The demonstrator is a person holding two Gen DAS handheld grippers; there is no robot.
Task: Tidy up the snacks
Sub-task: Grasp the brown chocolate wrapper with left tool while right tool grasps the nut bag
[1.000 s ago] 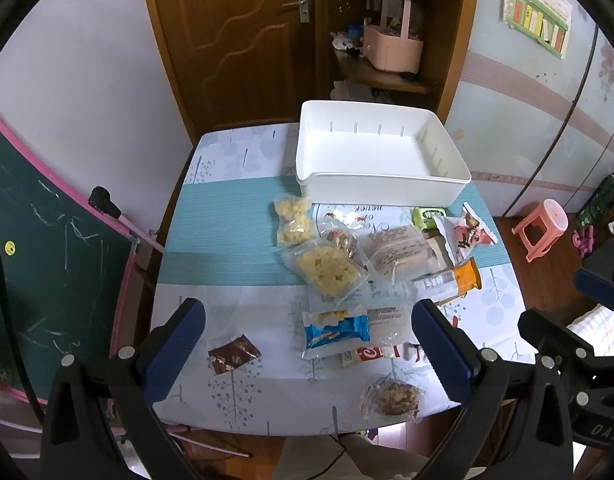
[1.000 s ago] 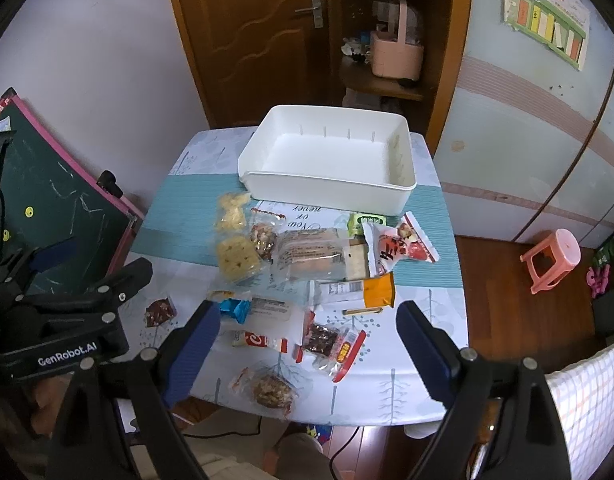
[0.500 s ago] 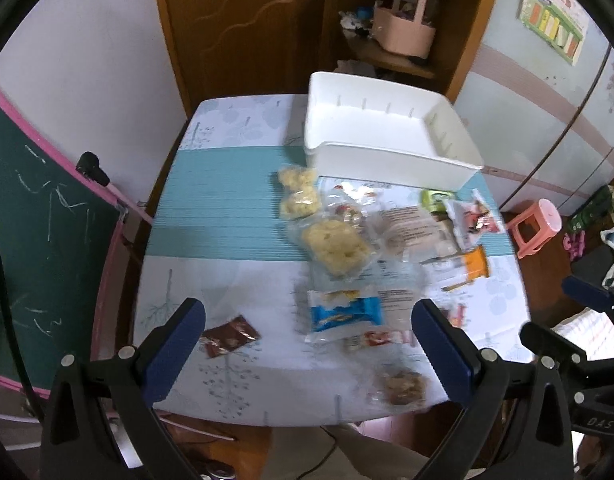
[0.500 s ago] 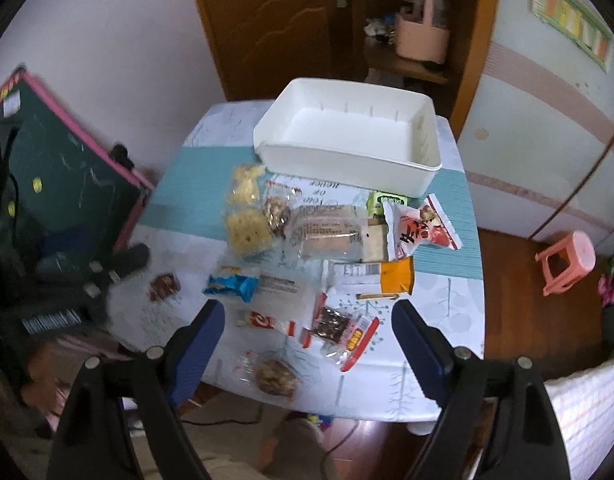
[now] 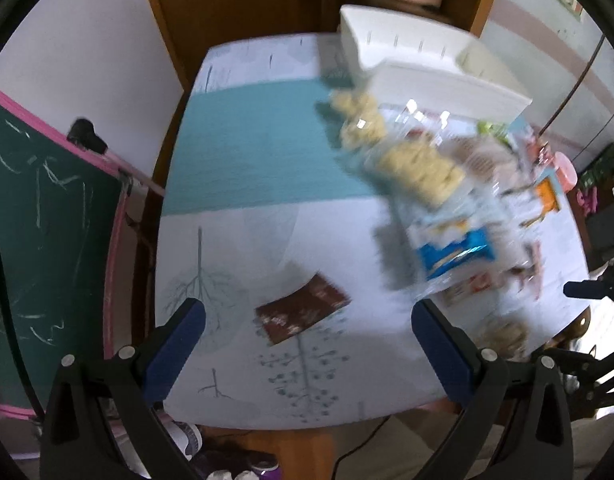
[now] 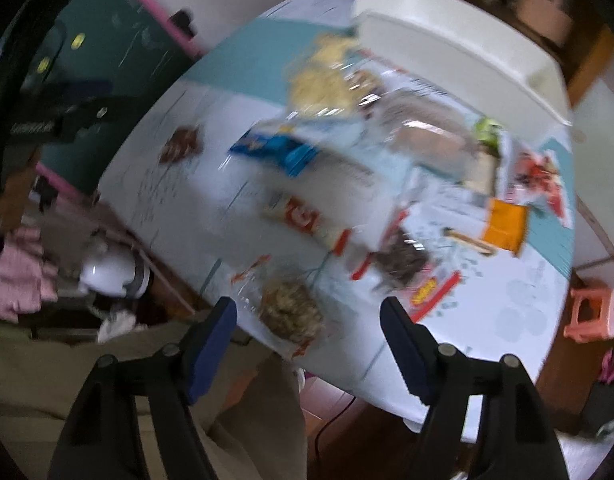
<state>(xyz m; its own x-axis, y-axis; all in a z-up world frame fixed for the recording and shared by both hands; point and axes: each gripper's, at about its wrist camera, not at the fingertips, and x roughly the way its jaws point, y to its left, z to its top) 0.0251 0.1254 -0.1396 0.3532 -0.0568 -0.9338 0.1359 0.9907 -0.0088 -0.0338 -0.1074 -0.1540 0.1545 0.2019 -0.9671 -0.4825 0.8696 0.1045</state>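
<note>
A small brown packet (image 5: 301, 314) lies alone on the near left of the table, and my left gripper (image 5: 307, 314) hangs above it, open, one finger on each side. In the right wrist view a clear bag of brown crumbly snack (image 6: 291, 312) lies at the table's near edge. My right gripper (image 6: 307, 307) is over it with its jaws closing, the pads clear of the bag. Behind lie a blue packet (image 6: 275, 148), a red-and-white bar (image 6: 307, 216) and an orange packet (image 6: 505, 224). The white bin (image 5: 427, 60) stands at the far side. Both views are blurred.
A green chalkboard (image 5: 47, 220) with a pink frame leans left of the table. A pink stool (image 6: 591, 312) stands on the floor to the right. A person's beige trousers (image 6: 107, 380) are just below the table's near edge (image 6: 347, 376). A wooden door (image 5: 235, 0) is behind.
Both grippers have come down close to the table. The left one now hangs over the brown packet. The right one has rolled so the table looks tilted, and its jaws stand narrower.
</note>
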